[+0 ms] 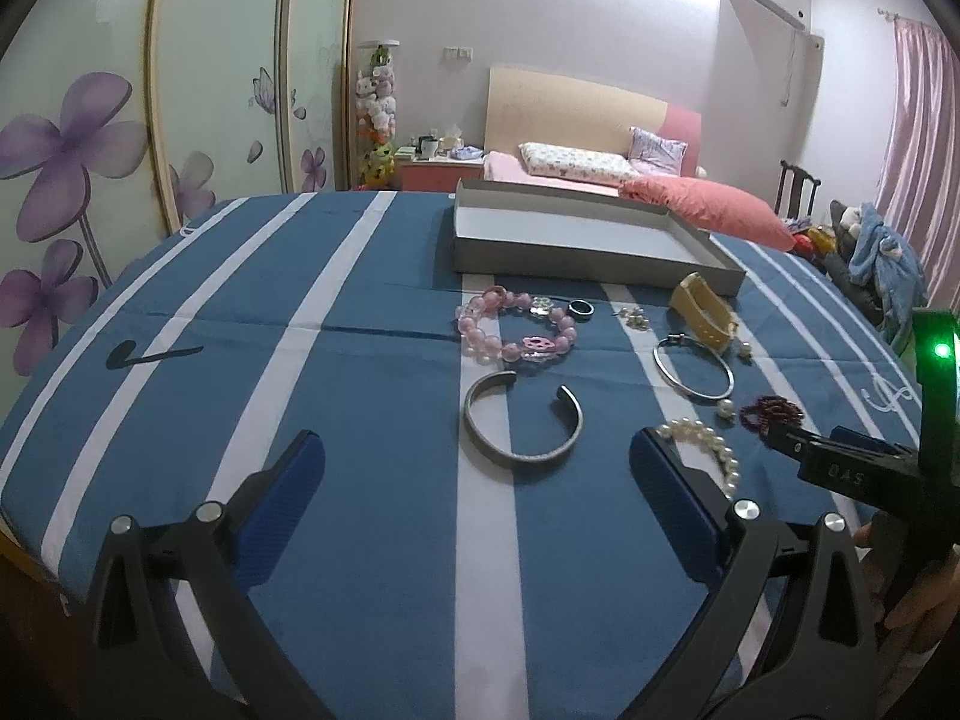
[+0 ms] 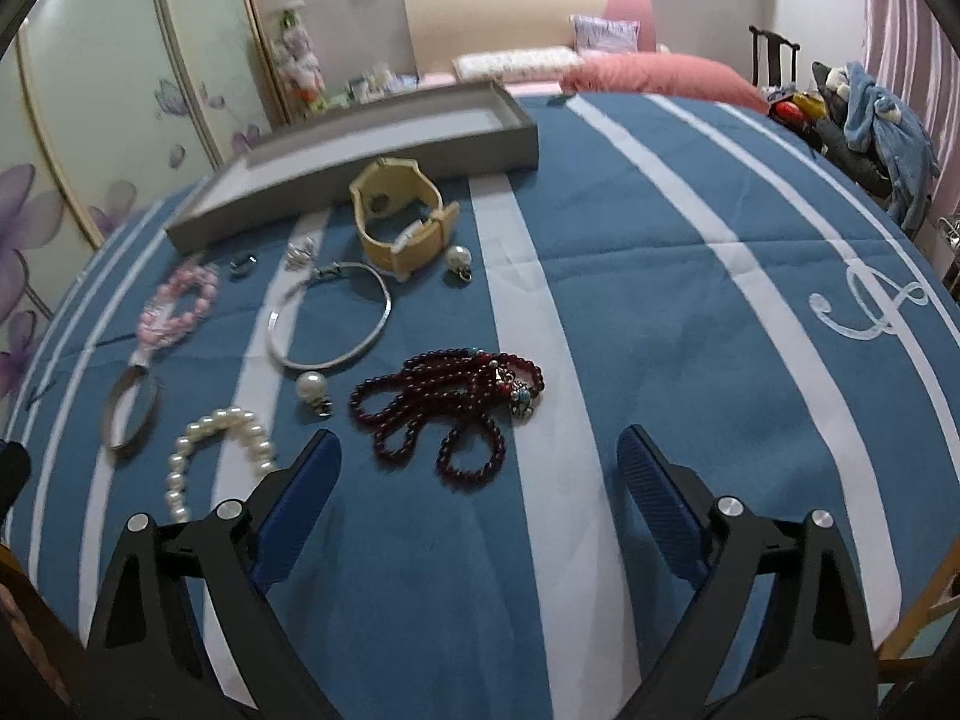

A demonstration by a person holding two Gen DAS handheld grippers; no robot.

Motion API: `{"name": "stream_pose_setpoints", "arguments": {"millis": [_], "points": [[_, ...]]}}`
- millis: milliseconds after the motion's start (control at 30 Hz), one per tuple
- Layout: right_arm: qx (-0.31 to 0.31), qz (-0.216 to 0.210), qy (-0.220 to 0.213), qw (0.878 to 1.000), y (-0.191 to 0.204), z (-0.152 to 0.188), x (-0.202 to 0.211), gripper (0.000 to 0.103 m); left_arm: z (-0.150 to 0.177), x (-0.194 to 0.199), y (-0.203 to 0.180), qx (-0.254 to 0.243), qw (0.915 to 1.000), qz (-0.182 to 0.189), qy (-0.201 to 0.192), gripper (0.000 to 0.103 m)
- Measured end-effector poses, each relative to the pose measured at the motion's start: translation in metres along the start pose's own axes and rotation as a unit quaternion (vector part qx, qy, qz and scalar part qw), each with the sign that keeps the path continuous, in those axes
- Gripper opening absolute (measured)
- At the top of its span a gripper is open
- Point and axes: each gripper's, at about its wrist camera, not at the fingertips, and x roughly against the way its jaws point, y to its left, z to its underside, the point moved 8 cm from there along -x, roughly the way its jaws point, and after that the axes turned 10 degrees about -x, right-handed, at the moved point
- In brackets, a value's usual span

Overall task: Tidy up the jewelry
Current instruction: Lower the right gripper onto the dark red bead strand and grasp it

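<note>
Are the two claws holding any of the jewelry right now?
No. The left gripper and right gripper are both open and empty above the striped cloth.

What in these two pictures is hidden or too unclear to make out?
- Pearl bracelet, left wrist view: its near part is covered by the left gripper's finger.
- Dark red bead strand, left wrist view: partly behind the right gripper.
- Grey tray, right wrist view: its front wall hides much of its floor.
- Small ring, right wrist view: blurred, detail unreadable.
</note>
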Motion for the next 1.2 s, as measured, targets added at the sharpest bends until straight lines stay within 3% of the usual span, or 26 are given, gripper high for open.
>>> {"name": "stream_pose_setpoints", "arguments": {"millis": [133, 233, 333, 467, 567, 933, 1067, 1200], "points": [[0.019, 0.014, 0.004, 1.000, 0.006, -0.004, -0.003, 0.087, -0.006, -0.012, 0.002, -0.011, 0.9999, -0.004, 0.008, 0.099], [0.033, 0.028, 0.005, 0.999, 0.009, -0.007, -0.004, 0.077, -0.008, -0.019, 0.002, -0.018, 0.9997, -0.003, 0.018, 0.099], [0.042, 0.020, 0.001, 0.999, 0.011, -0.009, -0.002, 0.059, -0.009, -0.026, 0.002, -0.026, 0.9993, 0.000, 0.027, 0.099], [0.044, 0.003, -0.006, 0.999, 0.013, -0.010, 0.001, 0.020, -0.010, -0.035, 0.000, -0.036, 0.9985, 0.010, 0.041, 0.099], [0.038, -0.011, -0.006, 0.999, 0.011, -0.014, -0.002, 0.010, -0.011, -0.043, -0.001, -0.042, 0.9975, 0.018, 0.054, 0.099], [0.010, -0.054, -0.020, 0.998, 0.013, -0.026, 0.006, 0.010, -0.006, -0.074, -0.011, -0.059, 0.9915, 0.037, 0.110, 0.098], [0.011, -0.059, -0.025, 0.998, 0.015, -0.029, 0.007, 0.010, -0.004, -0.085, -0.014, -0.062, 0.9891, 0.036, 0.129, 0.085], [0.009, -0.061, -0.025, 0.998, 0.014, -0.030, 0.006, 0.010, -0.005, -0.089, -0.017, -0.062, 0.9889, 0.037, 0.130, 0.085]]}}
